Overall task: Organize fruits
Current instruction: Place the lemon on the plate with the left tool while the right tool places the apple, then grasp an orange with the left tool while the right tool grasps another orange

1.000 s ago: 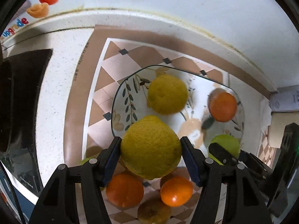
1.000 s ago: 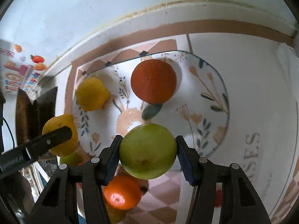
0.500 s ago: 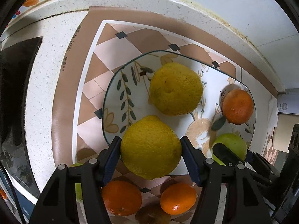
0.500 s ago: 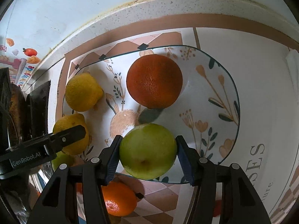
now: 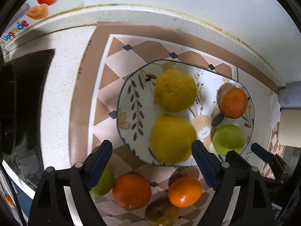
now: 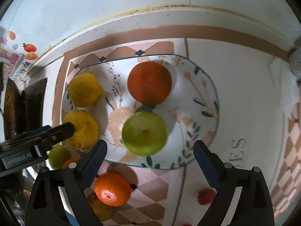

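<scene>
A patterned plate (image 5: 129,103) (image 6: 207,101) holds two yellow lemons, an orange and a green apple. My left gripper (image 5: 152,158) is open; the near lemon (image 5: 172,138) lies on the plate's front edge just beyond its fingers. The far lemon (image 5: 175,90) and the orange (image 5: 233,101) sit behind. My right gripper (image 6: 150,156) is open; the green apple (image 6: 144,132) rests on the plate just ahead of it, with the orange (image 6: 149,82) behind.
Loose fruit lies on the checked mat in front of the plate: two oranges (image 5: 131,190) (image 5: 185,191), a green fruit (image 5: 102,180) and a dull brownish fruit (image 5: 161,212). A small red fruit (image 6: 206,195) lies right. A dark object (image 5: 22,98) stands at left; the wall is behind.
Both grippers opened and drew back. The left let go of the lemon and the right let go of the green apple; both fruits now lie on the plate.
</scene>
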Action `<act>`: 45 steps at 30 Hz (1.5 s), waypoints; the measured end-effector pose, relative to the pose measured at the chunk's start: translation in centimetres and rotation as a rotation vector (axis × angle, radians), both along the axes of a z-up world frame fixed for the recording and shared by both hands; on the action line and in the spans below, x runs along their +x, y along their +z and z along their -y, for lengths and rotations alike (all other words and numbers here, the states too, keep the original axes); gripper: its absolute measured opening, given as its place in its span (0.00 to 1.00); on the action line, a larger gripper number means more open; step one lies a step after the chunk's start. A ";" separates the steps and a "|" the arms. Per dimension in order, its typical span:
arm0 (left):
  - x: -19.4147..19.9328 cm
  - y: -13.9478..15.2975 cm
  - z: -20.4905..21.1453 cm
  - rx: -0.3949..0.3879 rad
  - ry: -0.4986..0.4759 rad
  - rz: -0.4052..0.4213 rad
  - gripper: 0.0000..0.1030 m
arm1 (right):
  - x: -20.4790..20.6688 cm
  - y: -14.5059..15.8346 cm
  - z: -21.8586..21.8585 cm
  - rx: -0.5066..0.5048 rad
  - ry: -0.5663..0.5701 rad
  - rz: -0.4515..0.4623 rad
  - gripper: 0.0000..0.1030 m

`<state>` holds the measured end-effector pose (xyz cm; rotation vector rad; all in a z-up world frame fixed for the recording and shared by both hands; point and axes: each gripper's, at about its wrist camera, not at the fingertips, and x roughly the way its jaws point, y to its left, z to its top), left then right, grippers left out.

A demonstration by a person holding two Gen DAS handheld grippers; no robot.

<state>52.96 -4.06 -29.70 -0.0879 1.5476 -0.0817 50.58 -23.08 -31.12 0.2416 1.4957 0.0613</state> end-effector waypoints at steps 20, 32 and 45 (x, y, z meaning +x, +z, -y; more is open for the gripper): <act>-11.9 12.2 -1.3 0.101 -0.045 0.362 0.84 | -10.0 11.8 -1.2 -0.159 0.005 0.240 0.92; -18.4 17.4 -1.9 0.079 -0.047 0.504 0.84 | -16.9 19.2 -2.6 -0.192 -0.006 0.393 0.92; -21.8 20.5 -2.4 0.047 -0.048 0.573 0.84 | -22.4 23.4 -2.9 -0.149 -0.044 0.476 0.92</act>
